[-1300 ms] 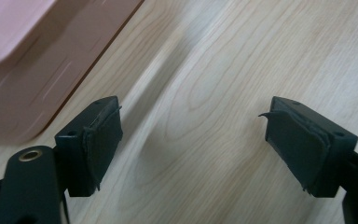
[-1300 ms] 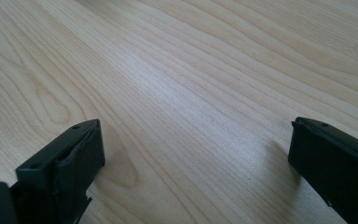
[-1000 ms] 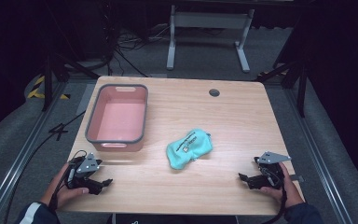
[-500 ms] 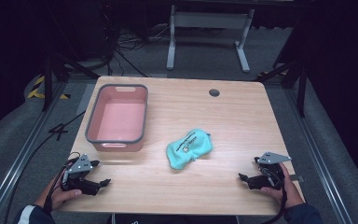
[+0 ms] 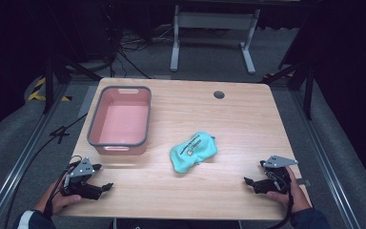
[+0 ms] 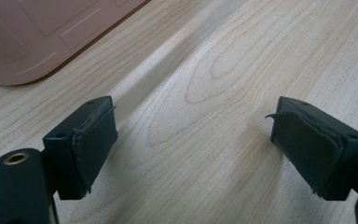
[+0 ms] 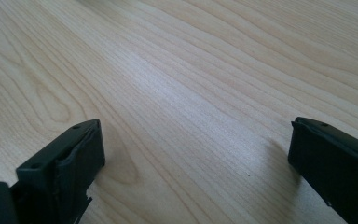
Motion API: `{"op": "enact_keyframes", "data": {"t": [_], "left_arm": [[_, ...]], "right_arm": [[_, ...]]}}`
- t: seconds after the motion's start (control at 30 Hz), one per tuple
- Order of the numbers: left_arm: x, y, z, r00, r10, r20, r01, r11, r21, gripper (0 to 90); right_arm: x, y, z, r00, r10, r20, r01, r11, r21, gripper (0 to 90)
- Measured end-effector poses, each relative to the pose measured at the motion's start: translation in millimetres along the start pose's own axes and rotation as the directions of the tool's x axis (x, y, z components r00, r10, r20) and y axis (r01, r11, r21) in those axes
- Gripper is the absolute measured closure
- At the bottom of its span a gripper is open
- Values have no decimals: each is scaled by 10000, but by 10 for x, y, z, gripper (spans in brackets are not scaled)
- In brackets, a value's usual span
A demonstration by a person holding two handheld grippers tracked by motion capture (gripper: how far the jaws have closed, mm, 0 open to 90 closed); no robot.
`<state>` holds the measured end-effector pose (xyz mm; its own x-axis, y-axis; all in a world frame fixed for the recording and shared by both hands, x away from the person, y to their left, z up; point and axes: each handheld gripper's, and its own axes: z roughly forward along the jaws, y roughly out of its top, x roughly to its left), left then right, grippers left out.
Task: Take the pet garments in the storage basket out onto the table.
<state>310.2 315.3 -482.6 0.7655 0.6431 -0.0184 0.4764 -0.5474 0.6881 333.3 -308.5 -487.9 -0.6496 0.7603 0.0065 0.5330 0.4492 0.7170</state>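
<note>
Left gripper (image 5: 106, 186) had slid toward the near-left corner of the table (image 5: 248, 119) over the last second, hand trailing off the near edge; jaws spread wide, nothing between them, bare wood under them in the left gripper view; reads as backing off to a rest pose, not a reach. Pink bin (image 5: 119, 120) sat empty along the left edge, unmoved, its near wall just ahead of that gripper. Teal cloth pouch (image 5: 193, 151) lay crumpled near the middle of the table, slightly toward the near edge, same spot as before, touched by neither gripper; likely still to go into the bin. Right gripper (image 5: 249, 182) held its place at the near-right corner; jaws likewise released and empty. Open wood on all sides of the pouch; clear run from pouch to bin; far-right half bare apart from the cable grommet (image 5: 219, 94).
</note>
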Motion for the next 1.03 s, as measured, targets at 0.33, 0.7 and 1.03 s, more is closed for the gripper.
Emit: {"op": "enact_keyframes", "data": {"t": [0.33,0.7,1.03], "left_arm": [[0,0,0,10000,-2,0,2,10000,4,143],[0,3,4,10000,11,-37,-11,10000,2,139],[-5,8,10,10000,-23,-87,23,10000,-19,134]], "right_arm": [[0,0,0,10000,3,-2,-3,10000,-2,38],[0,0,0,10000,2,-3,-2,10000,-2,38],[0,0,0,10000,3,-2,-3,10000,-3,38]]}}
